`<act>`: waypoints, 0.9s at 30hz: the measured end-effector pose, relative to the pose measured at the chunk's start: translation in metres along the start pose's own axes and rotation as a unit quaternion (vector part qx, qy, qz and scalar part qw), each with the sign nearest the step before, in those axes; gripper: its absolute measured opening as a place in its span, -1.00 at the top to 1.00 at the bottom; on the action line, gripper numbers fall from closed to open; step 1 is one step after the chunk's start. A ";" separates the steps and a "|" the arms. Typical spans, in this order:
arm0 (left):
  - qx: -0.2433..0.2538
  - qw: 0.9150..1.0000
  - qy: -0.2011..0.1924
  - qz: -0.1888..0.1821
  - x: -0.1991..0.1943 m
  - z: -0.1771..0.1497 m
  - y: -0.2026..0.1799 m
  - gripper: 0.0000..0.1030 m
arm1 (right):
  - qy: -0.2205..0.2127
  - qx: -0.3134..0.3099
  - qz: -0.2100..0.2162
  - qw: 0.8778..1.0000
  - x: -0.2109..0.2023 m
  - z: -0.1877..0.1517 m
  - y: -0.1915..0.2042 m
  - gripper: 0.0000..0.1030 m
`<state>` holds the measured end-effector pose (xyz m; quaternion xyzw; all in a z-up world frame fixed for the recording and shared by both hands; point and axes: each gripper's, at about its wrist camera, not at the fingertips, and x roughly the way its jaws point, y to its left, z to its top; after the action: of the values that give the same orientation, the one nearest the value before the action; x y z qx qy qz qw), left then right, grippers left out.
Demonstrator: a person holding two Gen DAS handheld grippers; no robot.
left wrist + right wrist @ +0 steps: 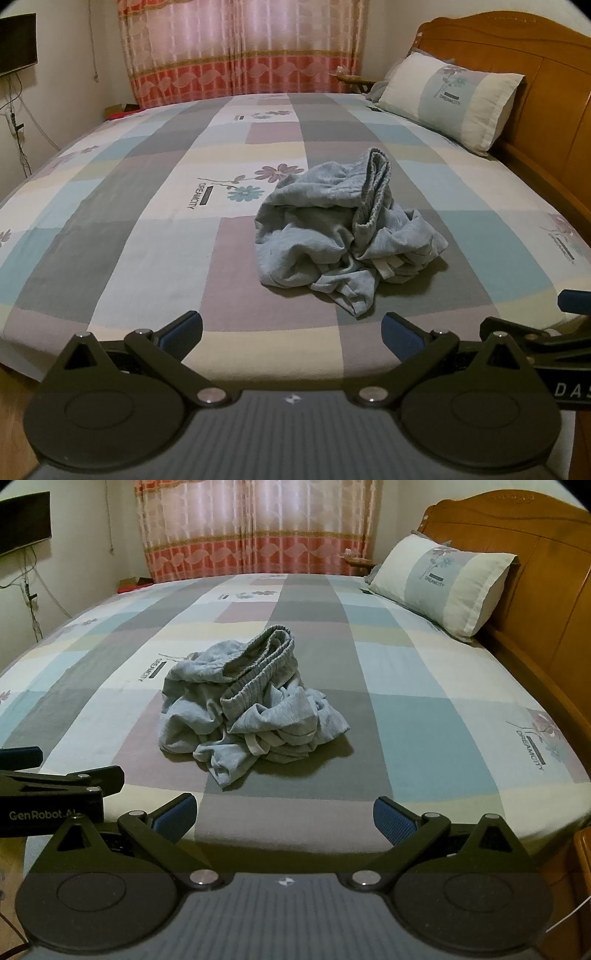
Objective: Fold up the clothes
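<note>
Grey garment [343,236] lies crumpled on bed [147,221], both grippers spread wide.

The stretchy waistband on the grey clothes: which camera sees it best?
The right wrist view: there the waistband lies sideways, showing its gathered length. In the left wrist view it stands end-on, mostly a narrow folded edge.

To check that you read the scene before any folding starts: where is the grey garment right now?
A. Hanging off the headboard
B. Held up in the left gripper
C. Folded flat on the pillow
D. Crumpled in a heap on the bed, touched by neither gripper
D: the garment lies bunched on the bed, while the left gripper and right gripper stand open and short of it.
</note>
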<state>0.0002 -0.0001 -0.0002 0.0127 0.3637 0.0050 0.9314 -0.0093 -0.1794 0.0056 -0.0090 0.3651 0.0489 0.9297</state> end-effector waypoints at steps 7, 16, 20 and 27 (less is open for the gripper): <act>0.001 1.000 0.005 -0.001 -0.002 0.003 -0.003 -0.99 | -0.002 -0.001 0.001 1.000 -0.002 -0.003 0.000 -1.00; 0.000 1.000 -0.001 -0.003 -0.003 0.002 -0.002 -0.99 | -0.003 -0.001 0.001 1.000 -0.005 -0.001 0.002 -1.00; 0.001 1.000 -0.002 -0.002 -0.003 0.003 -0.002 -0.99 | -0.003 -0.001 0.002 1.000 -0.003 0.000 0.002 -1.00; 0.001 1.000 -0.004 -0.002 -0.004 0.000 -0.002 -0.99 | -0.004 -0.001 0.003 1.000 -0.004 0.000 0.002 -1.00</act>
<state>-0.0023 -0.0017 0.0027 0.0135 0.3595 0.0030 0.9330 -0.0124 -0.1781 0.0079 -0.0089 0.3609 0.0524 0.9311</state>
